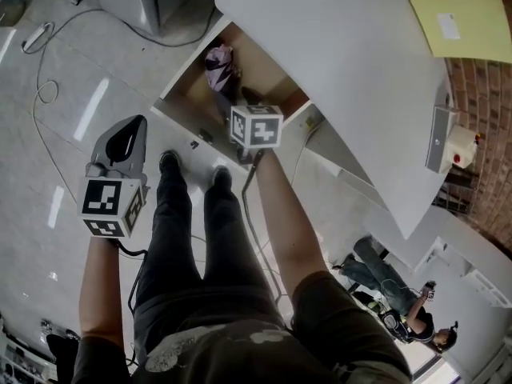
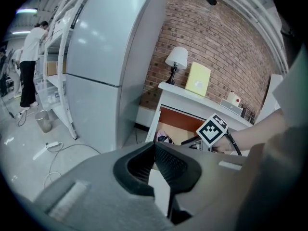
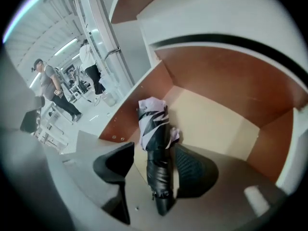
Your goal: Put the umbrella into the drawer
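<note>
The right gripper (image 3: 154,148) is hovering at the mouth of the open wooden drawer with reddish-brown walls and a pale floor (image 3: 216,121), under the white counter (image 1: 344,54). Its jaws are standing wide apart around the folded umbrella with a purple-and-black patterned canopy and a black sleeve (image 3: 156,153). The umbrella is lying lengthwise in the drawer, its patterned end pointing toward the back wall and its black end sitting between the jaws. That end is touching or lying just beside the right-hand pad, while a clear gap is showing on the other side. The left gripper (image 2: 154,146) is hanging over the floor, well apart from the drawer, its jaws closed together on nothing. The main risk, as I am judging it, is that pad contact: a slanted pull-back could be dragging the black end along and tipping the umbrella over the drawer front. Whether that end is clearing the front edge is not showing, so the drawer could be jamming on it when pushed shut.
</note>
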Demonstrator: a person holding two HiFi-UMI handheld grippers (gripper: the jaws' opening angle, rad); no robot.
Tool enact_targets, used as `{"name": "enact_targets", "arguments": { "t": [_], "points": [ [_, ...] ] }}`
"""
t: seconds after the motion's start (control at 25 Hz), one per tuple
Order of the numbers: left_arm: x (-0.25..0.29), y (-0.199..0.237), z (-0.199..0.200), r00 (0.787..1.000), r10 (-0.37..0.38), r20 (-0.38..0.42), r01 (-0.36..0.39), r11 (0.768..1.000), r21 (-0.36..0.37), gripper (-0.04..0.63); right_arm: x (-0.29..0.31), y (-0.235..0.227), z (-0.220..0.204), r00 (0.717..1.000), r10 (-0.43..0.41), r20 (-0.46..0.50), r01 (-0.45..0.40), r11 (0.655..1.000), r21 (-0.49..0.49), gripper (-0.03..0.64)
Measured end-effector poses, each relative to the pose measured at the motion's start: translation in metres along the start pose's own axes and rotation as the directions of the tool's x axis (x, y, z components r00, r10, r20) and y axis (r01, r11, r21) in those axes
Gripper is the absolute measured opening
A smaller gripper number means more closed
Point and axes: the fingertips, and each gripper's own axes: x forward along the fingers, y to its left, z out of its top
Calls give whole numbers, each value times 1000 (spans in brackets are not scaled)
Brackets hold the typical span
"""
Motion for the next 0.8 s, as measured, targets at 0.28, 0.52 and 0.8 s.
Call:
{"name": "enact_targets", "arguments": {
  "t": [0.28, 0.52, 0.8],
  "points": [
    [-22, -22, 36, 998, -63, 24, 62, 997, 40, 11, -78, 16, 19, 995, -8, 99, -2, 995, 100, 267],
    [-49, -50, 80, 992, -111, 65, 105, 990, 96, 11, -154, 44, 39, 980, 47, 195, -64, 995, 83, 267],
    [-88, -84, 115, 984, -120, 135, 113, 992, 57, 11, -251, 36, 69, 929, -32, 369, -3, 996, 94, 192]
  ]
}}
